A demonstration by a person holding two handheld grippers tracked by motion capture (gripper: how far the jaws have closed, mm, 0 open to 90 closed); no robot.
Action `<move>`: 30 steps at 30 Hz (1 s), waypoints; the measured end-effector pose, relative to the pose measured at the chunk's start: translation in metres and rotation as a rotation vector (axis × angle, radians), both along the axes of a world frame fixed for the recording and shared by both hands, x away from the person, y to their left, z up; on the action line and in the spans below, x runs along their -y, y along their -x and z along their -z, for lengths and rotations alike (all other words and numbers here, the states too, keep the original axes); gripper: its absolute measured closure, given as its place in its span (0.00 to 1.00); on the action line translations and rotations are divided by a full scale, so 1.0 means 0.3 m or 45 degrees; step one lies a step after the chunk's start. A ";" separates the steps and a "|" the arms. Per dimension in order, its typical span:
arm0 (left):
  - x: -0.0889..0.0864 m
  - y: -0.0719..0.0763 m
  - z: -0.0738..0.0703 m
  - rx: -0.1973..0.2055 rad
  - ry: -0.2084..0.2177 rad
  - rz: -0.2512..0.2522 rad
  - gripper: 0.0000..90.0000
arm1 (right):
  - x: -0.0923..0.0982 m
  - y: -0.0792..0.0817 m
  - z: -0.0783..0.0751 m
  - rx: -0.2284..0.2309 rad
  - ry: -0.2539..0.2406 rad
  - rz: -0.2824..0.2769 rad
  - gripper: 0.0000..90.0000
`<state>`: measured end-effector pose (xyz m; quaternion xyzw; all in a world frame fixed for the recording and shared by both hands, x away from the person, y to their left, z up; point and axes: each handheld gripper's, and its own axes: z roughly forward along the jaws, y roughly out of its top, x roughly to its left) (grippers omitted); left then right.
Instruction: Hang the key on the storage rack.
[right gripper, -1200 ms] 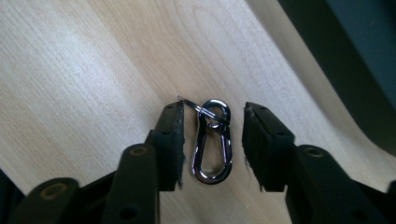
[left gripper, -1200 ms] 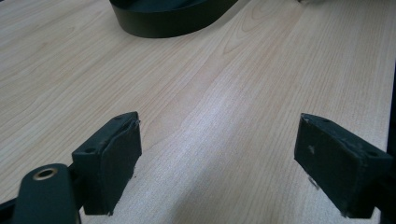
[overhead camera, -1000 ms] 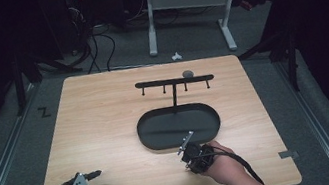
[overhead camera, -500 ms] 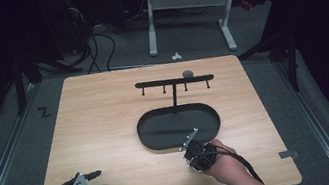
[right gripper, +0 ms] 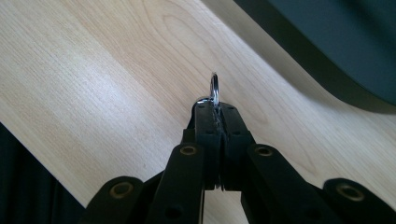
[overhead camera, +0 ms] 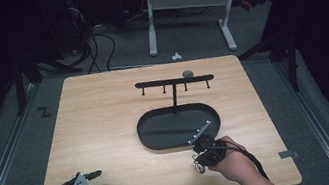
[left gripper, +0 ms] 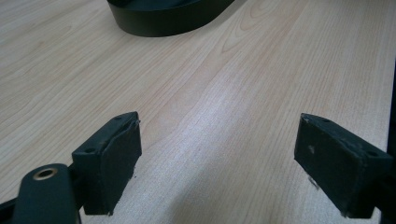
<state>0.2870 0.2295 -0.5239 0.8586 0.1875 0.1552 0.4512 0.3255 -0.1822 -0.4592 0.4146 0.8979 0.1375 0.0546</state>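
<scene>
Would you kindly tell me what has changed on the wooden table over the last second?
The right gripper has just closed its jaws on a small silver metal ring, and the right hand has shifted slightly along the near rim of the black oval tray. The left gripper stayed open and in place; the tray and the black hook rack have not moved.

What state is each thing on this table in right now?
Left gripper: open, empty, low over the table.
Right gripper: shut on metal ring.
Metal ring: pinched edge-on, poking above the jaws.
Black tray: flat on the table.
Hook rack: upright, nothing hanging.
</scene>
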 end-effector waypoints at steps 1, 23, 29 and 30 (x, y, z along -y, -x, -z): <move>0.000 0.000 0.000 0.000 0.000 0.000 0.17 | 0.008 0.000 -0.006 -0.004 -0.006 0.012 0.98; 0.005 -0.002 0.002 0.000 -0.009 0.002 0.17 | 0.188 0.017 -0.099 0.003 -0.025 0.188 0.98; 0.005 -0.001 0.002 0.001 -0.009 0.003 0.17 | 0.225 0.015 -0.113 0.007 -0.016 0.228 0.98; 0.005 -0.001 0.001 0.001 -0.009 0.003 0.17 | 0.228 0.016 -0.114 0.005 -0.017 0.239 0.98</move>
